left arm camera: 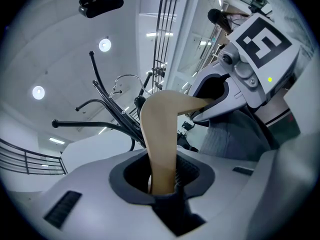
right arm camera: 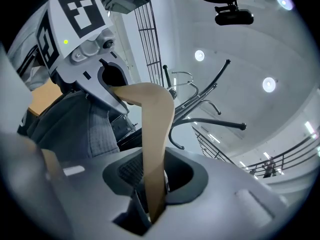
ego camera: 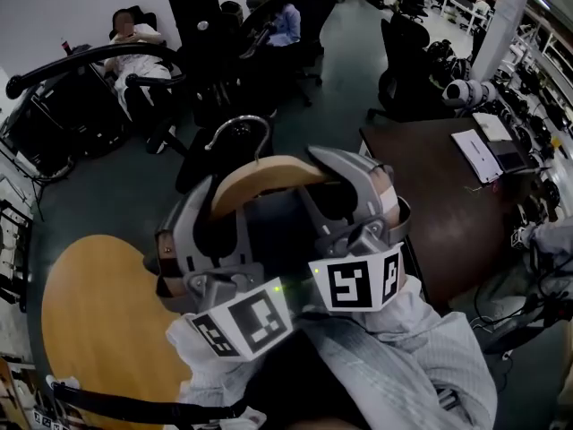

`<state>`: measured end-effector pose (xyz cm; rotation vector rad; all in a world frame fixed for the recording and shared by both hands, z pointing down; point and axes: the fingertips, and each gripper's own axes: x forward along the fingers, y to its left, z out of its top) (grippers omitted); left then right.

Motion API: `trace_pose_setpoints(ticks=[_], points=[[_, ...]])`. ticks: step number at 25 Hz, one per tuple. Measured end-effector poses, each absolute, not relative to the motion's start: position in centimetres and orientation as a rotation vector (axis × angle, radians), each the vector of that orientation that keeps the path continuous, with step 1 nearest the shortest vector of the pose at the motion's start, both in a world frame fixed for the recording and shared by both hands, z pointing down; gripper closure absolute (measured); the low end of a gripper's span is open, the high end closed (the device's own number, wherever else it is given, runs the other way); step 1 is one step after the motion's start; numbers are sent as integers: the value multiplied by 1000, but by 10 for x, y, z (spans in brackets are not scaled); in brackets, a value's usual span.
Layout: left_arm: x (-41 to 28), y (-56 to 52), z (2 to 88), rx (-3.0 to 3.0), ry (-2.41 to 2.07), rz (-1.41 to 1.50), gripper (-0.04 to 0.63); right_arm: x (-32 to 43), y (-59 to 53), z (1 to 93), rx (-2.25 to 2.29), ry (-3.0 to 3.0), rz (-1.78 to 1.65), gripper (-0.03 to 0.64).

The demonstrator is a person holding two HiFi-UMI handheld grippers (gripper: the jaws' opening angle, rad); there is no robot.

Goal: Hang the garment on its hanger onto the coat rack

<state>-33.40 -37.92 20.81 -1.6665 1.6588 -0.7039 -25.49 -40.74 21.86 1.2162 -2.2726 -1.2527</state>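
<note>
your left gripper [left arm camera: 162,176] clamped on one arm of the wooden hanger [ego camera: 269,176], your right gripper [right arm camera: 155,176] clamped on the other arm, grey garment [right arm camera: 95,129] draped between both grippers, metal hook [ego camera: 237,128] just ahead of them, black coat rack [left arm camera: 86,124] beyond the jaws

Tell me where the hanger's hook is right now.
The hook sits mid-frame in the head view, atop the wooden hanger that the left claw and right claw hold, not yet on the coat rack.
</note>
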Motion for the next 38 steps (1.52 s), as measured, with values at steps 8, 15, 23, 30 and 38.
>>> trace_pose_setpoints(ticks=[8, 15, 23, 30, 38], points=[[-339, -402, 201, -1689, 1690, -700, 497, -262, -433, 207, 1150, -2307, -1296, 517], [-349, -424, 212, -1677, 1727, -758, 497, -274, -458, 219, 1089, -2345, -1264, 517], [-366, -450, 238, -1696, 1762, -822, 497, -292, -486, 246, 1015, -2392, -1176, 517], [-382, -456, 266, -1738, 1784, -850, 497, -308, -492, 275, 975, -2399, -1122, 517], [-374, -457, 270, -1683, 1747, -821, 497, -301, -494, 282, 1012, -2398, -1100, 517]])
